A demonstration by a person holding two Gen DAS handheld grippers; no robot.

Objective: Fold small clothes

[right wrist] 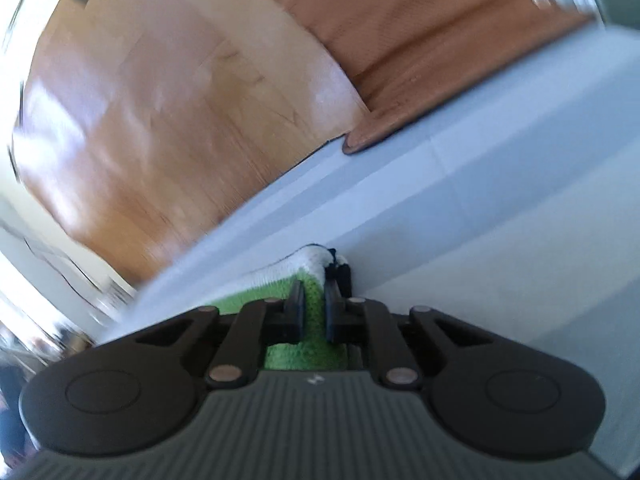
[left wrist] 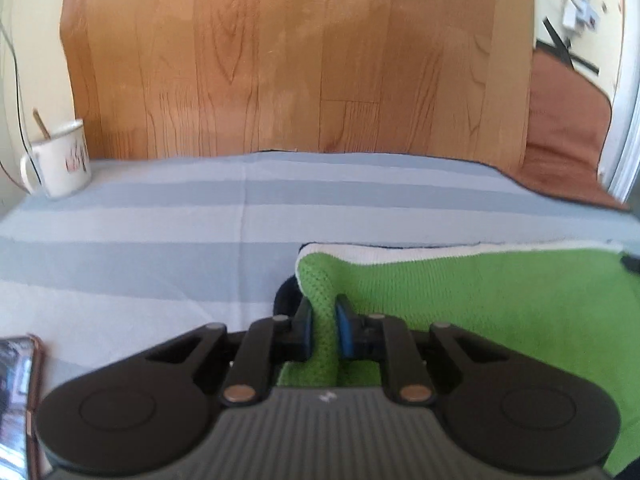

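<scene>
A small green knit garment (left wrist: 500, 300) with a white edge lies on a grey-and-white striped cloth (left wrist: 160, 240). My left gripper (left wrist: 323, 312) is shut on a pinched fold at the garment's left corner. In the right wrist view, which is tilted and blurred, my right gripper (right wrist: 314, 300) is shut on the green garment (right wrist: 312, 308) near its white-edged corner (right wrist: 308, 264). A dark part of the garment shows beside each gripper's fingers.
A white enamel mug (left wrist: 60, 160) with a stick in it stands at the far left of the cloth. A phone (left wrist: 16, 400) lies at the near left. A wooden board (left wrist: 280, 60) stands behind. A brown cushion (left wrist: 568, 132) is at the back right.
</scene>
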